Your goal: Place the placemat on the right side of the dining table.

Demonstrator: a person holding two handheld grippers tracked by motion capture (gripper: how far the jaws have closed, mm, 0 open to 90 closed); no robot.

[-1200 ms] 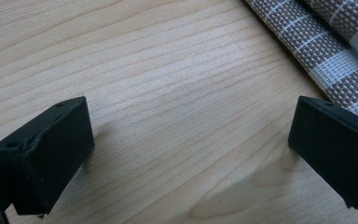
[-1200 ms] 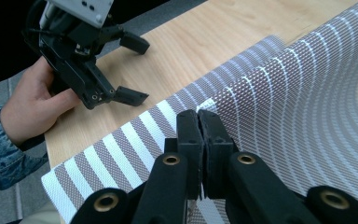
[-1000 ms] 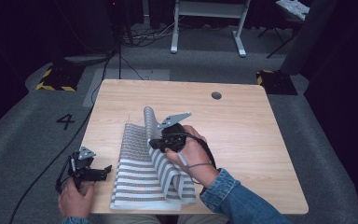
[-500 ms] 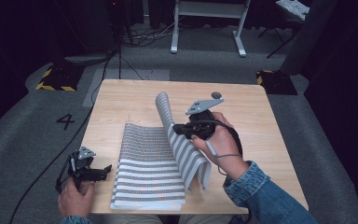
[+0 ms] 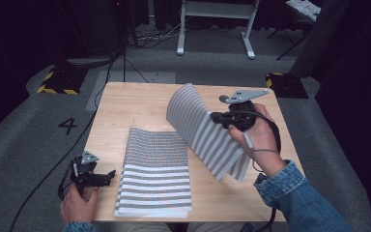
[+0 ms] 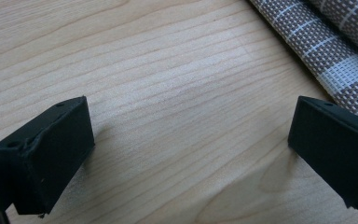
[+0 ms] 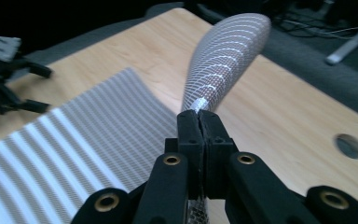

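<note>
Your right gripper (image 5: 216,117), jaws clamped on the edge of the top striped mat (image 5: 200,133), has swung it up and to the right, off the mat stack (image 5: 154,176) it lay on a second ago; it now arches above the table (image 5: 135,104); judging by this, separating is nearly done; your left gripper (image 5: 107,177) rests open beside the stack

Right gripper (image 7: 199,122) was clamped on striped mat (image 7: 223,56), which curled upward ahead; remaining mats (image 7: 74,135) were seen lower left on table (image 7: 284,112).
</note>
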